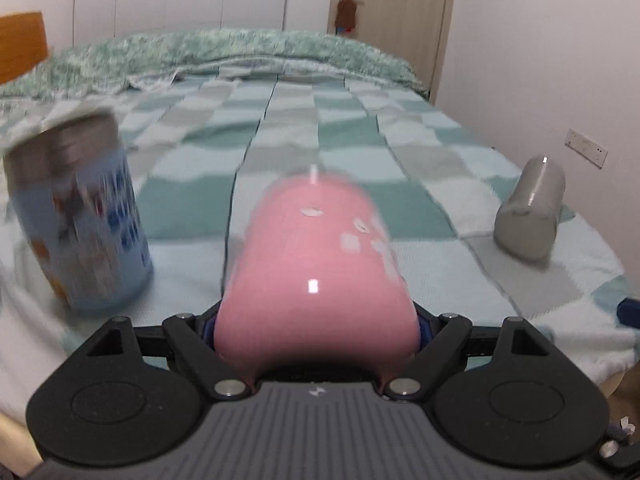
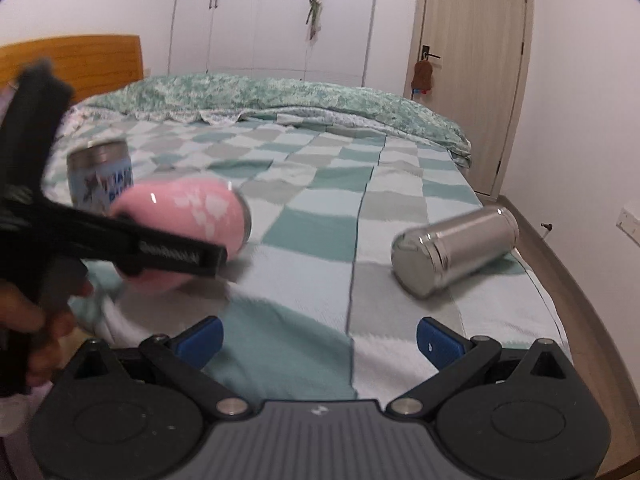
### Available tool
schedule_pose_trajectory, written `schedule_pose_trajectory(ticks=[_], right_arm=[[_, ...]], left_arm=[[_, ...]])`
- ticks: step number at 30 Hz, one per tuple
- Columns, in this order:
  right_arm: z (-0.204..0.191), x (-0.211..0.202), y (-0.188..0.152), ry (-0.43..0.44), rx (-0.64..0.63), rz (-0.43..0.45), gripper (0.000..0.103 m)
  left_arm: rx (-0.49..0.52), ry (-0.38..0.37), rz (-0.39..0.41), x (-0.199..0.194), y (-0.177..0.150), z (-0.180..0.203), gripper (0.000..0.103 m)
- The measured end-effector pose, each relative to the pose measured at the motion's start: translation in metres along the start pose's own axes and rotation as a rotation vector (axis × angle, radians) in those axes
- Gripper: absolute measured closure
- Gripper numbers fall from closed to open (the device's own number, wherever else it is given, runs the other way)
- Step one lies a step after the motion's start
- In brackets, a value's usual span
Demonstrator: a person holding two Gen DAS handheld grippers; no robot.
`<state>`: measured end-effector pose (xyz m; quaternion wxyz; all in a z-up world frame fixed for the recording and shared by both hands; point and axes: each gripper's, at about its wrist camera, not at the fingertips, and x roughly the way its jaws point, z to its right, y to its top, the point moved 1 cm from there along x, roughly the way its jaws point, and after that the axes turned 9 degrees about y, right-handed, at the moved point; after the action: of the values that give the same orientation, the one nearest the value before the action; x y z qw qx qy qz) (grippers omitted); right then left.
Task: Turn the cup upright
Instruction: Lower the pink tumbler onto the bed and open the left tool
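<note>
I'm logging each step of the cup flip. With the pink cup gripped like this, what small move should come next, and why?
Probably rotate the left tool so the pink cup turns upright: it is clamped lying sideways above the blanket, its open end pointing away.

My left gripper (image 1: 316, 332) is clamped on the cup (image 1: 316, 264), which lies sideways over the bed (image 1: 360, 152), pointing away from me. A can (image 1: 80, 216) stands just left of it. A flask (image 2: 454, 250) lies on its side well to the right. My right gripper (image 2: 320, 340) hangs spread over the near edge.
</note>
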<state>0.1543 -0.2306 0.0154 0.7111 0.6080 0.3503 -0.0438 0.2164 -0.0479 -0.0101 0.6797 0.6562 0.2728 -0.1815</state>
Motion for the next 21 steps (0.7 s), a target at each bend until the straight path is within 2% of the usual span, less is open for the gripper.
schedule_pose_trajectory(ticks=[2,3,4,5,8,13,17,21], right_arm=[[0.003,0.001,-0.007,0.003,0.000,-0.010,0.000],[0.004,0.002,-0.008,0.007,0.008,-0.014,0.000],[0.005,0.001,-0.010,0.011,0.017,-0.013,0.000],[0.005,0.001,-0.010,0.015,0.024,-0.010,0.000],[0.003,-0.003,-0.007,0.023,0.033,0.005,0.000],[-0.008,-0.011,0.008,0.039,0.032,0.027,0.000],[-0.022,-0.011,0.026,0.050,0.016,0.034,0.000],[-0.038,-0.003,0.048,0.077,0.022,0.027,0.000]], left_arm=[[0.022,-0.002,0.017,-0.003,-0.004,-0.001,0.017],[0.035,-0.006,0.001,-0.004,-0.003,-0.001,0.015],[0.037,-0.009,-0.017,-0.006,-0.001,-0.003,0.003],[0.040,-0.018,-0.023,-0.009,0.001,-0.005,0.000],[0.050,-0.052,0.021,-0.028,0.006,-0.015,0.000],[0.083,-0.042,0.093,-0.066,0.018,-0.039,0.000],[0.146,-0.021,0.114,-0.079,0.025,-0.063,0.000],[0.185,-0.022,0.099,-0.077,0.029,-0.085,0.000]])
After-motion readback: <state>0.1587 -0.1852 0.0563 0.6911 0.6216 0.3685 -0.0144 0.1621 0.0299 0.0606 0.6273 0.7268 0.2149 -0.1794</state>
